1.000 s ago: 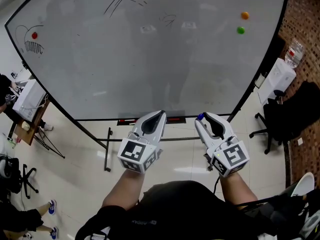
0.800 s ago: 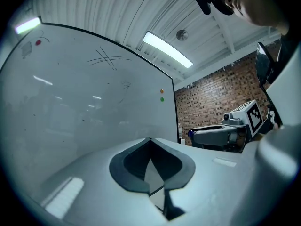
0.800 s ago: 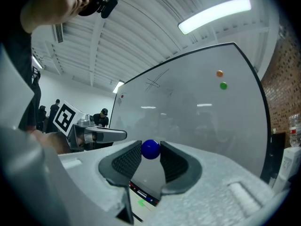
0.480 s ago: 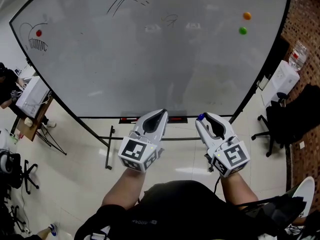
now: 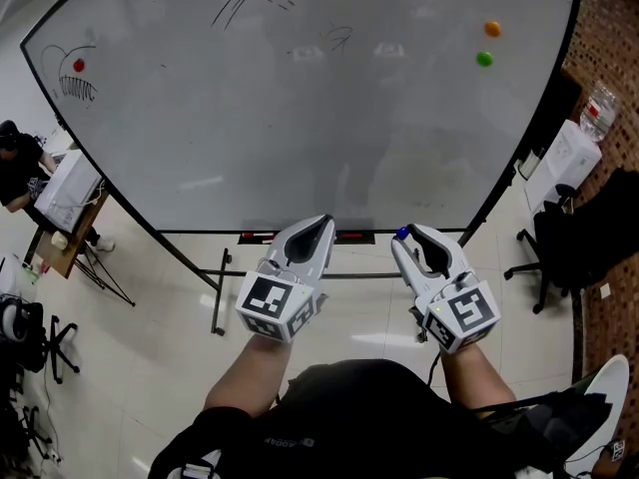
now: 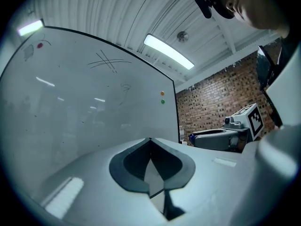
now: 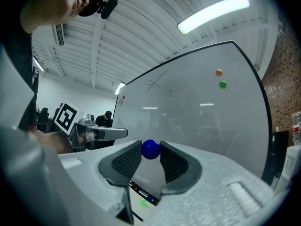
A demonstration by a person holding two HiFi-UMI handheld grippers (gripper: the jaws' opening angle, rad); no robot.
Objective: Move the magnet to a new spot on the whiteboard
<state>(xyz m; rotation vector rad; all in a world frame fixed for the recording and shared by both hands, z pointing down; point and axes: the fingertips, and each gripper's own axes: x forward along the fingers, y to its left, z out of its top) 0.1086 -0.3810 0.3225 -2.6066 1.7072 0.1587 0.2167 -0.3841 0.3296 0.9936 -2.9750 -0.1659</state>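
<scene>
A large whiteboard stands in front of me, with pen scribbles and round magnets stuck on it: an orange magnet, a green magnet and a red magnet. My right gripper is shut on a small blue ball magnet, which sits at the very tips between the ribbed pads, a little short of the board's lower edge. My left gripper is held beside it at the same height; its jaws meet at the tip with nothing between them.
A tray with markers runs along the board's bottom edge. The board's stand legs rest on the tiled floor. Black office chairs and a brick wall are on the right; a cluttered desk is at the left.
The head view has shifted slightly, so the board sits a little further right. Both grippers hold the same pose, the blue magnet still in the right one.
</scene>
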